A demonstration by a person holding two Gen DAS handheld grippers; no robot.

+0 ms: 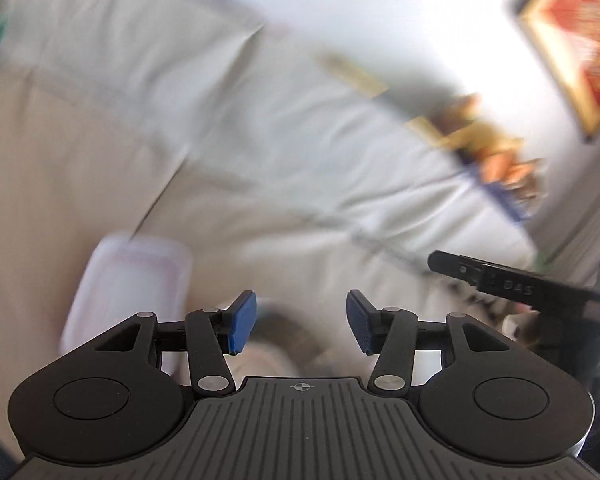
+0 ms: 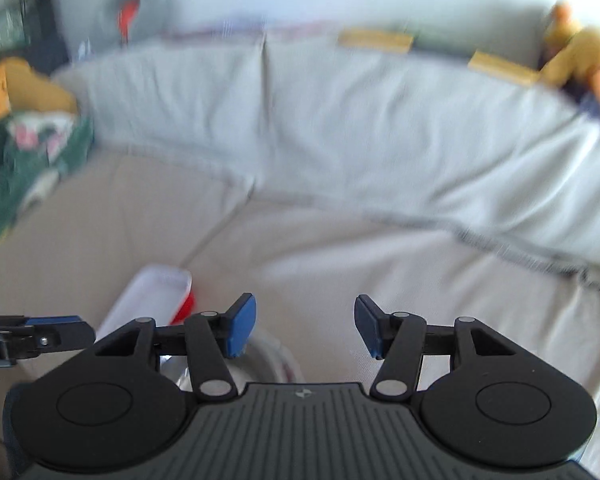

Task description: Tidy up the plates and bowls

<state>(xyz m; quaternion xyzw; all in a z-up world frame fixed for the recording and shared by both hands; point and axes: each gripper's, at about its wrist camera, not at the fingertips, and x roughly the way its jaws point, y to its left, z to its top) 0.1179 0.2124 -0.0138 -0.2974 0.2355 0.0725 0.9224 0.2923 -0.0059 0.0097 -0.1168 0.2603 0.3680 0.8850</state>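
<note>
Both views are motion-blurred. My left gripper (image 1: 302, 322) is open and empty above a beige sofa seat (image 1: 40, 184). A white rectangular dish (image 1: 132, 280) lies just left of its left finger, and a round bowl-like shape (image 1: 268, 354) sits blurred below the jaws. My right gripper (image 2: 305, 326) is open and empty. A white rectangular dish (image 2: 156, 292) with something red beside it lies left of it, and a round white bowl rim (image 2: 276, 356) shows under the left finger. The other gripper shows at the right edge of the left wrist view (image 1: 512, 280) and at the left edge of the right wrist view (image 2: 40, 336).
Pale grey sofa back cushions (image 2: 340, 120) run across the back. A green patterned cloth (image 2: 24, 160) lies at the left, a yellow soft toy (image 2: 580, 60) at the right. A red framed picture (image 1: 580, 40) hangs at the upper right.
</note>
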